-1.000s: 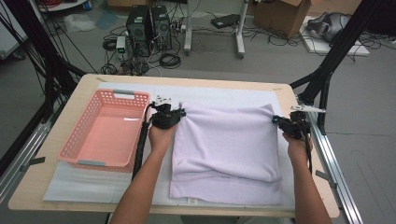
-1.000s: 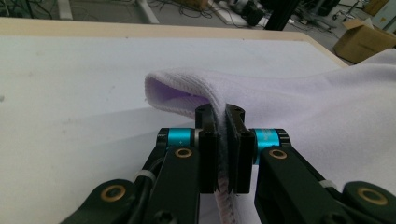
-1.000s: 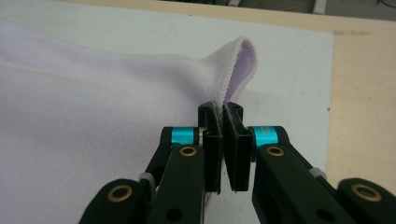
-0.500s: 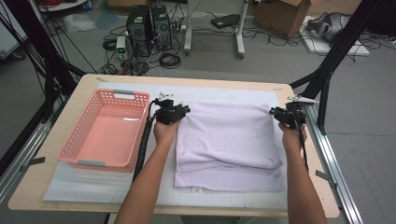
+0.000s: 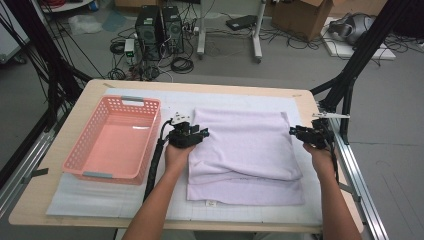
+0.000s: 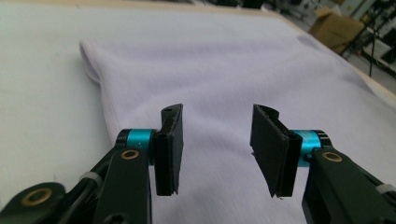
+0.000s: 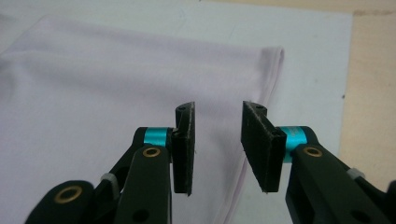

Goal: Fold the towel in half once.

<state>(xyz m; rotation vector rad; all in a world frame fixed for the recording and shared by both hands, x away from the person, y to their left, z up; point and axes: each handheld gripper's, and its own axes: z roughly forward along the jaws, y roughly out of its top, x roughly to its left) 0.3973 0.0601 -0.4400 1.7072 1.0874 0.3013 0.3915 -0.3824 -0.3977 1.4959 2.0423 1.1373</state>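
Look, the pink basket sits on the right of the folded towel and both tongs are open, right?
Not quite: the pink basket sits on the left of the folded towel, as the high view shows. Both the left tongs and the right tongs are open, having just been opening with nothing between them.

On the table (image 5: 60,200) a mat (image 5: 75,197) lies under the basket (image 5: 112,137) at left and the folded cloth (image 5: 245,150) at right, just beside each other, with the cloth's far edge folded over its near part.
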